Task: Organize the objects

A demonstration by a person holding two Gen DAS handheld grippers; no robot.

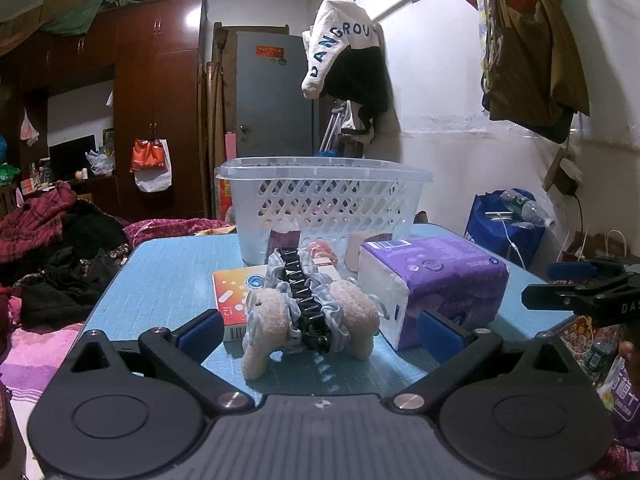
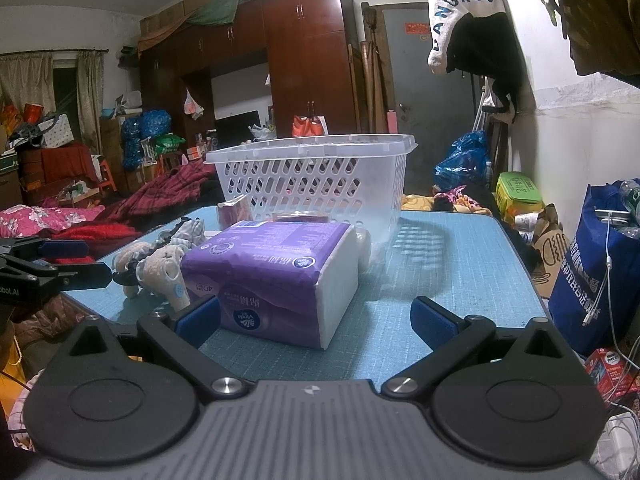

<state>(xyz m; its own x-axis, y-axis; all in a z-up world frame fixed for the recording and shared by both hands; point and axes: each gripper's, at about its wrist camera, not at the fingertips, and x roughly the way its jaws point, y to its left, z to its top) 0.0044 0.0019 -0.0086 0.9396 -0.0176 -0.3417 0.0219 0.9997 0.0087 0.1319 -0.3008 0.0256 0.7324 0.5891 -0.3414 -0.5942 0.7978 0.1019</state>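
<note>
I see the blue table (image 1: 160, 264) bearing a white slotted basket (image 1: 324, 196) at its far side. Nearer sits a purple tissue pack (image 2: 272, 276), my right gripper (image 2: 316, 320) spread wide around its near corner. My left gripper (image 1: 320, 338) gapes empty before a black hair claw (image 1: 306, 300) on fluffy scrunchies (image 1: 272, 320).
</note>
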